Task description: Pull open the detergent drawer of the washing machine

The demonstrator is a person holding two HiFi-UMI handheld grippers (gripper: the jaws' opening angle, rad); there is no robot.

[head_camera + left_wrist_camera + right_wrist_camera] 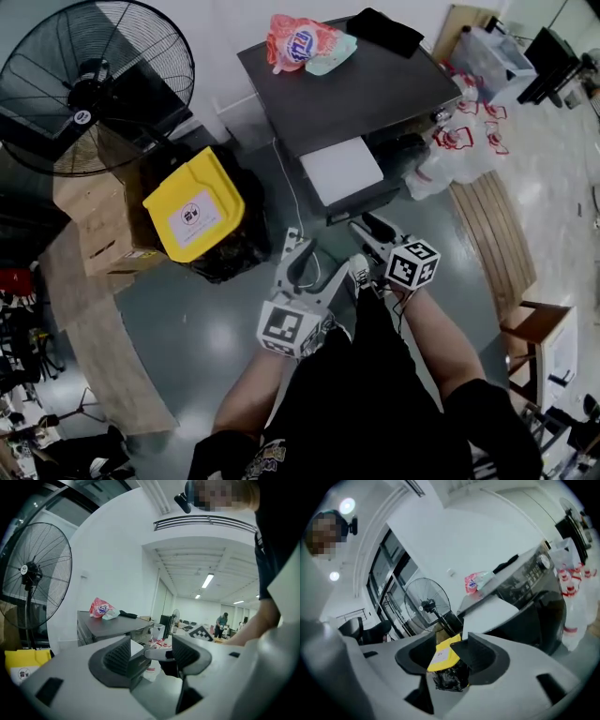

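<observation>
The dark grey washing machine [356, 89] stands ahead of me, and its white detergent drawer [340, 171] sticks out of the front. The drawer also shows in the left gripper view [137, 647] and the right gripper view [492, 613]. My left gripper [305, 258] hangs a little short of the machine, below and left of the drawer; its jaws [151, 654] stand apart with nothing held. My right gripper [368, 228] hovers just below the drawer's front, rolled on its side. It is open [452, 651], and only the distant yellow bin shows through the gap.
A large black fan [89, 84] stands at the left. A yellow-lidded bin [194, 204] with a black bag sits beside cardboard boxes [94, 216]. A red-and-white bag [298, 42] and a black cloth [384, 30] lie on the machine. Plastic bags [459, 141] and a wooden bench [492, 234] are at the right.
</observation>
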